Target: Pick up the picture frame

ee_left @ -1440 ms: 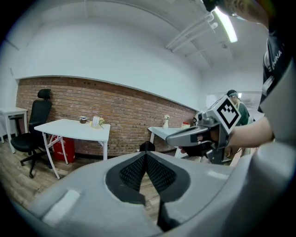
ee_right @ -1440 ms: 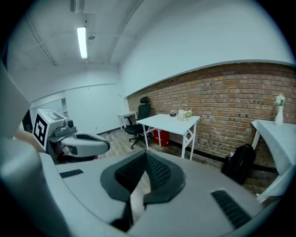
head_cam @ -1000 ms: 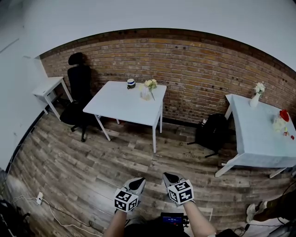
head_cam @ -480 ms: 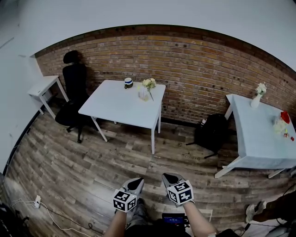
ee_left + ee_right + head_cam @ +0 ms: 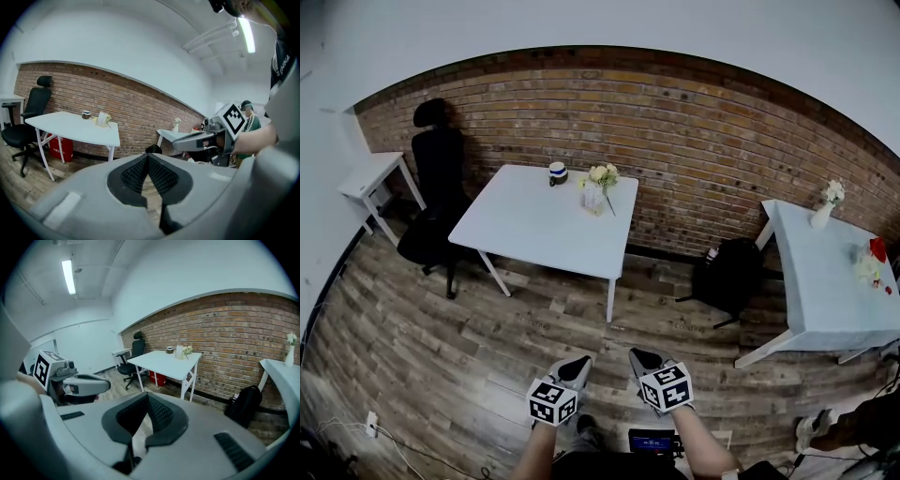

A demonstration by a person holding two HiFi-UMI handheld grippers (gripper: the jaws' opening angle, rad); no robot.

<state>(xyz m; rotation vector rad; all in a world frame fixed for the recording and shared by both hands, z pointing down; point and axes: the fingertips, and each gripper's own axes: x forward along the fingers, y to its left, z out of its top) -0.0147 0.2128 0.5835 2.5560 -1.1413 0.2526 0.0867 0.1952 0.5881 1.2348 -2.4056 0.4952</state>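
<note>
— Where to look for the picture frame (image 5: 593,199)?
— Probably the pale upright piece beside the flowers (image 5: 603,173) on the far desk (image 5: 534,225); too small to confirm. Approach first, then open.
— Pose?
— Left hand-held gripper (image 5: 577,366) and right hand-held gripper (image 5: 642,361) clenched on nothing, side by side, tilted slightly down.

"CHINA" on the person's dark shirt (image 5: 283,65)

3 tbls (image 5: 534,225), 1 chair (image 5: 437,173), 1 bag (image 5: 728,274)
</note>
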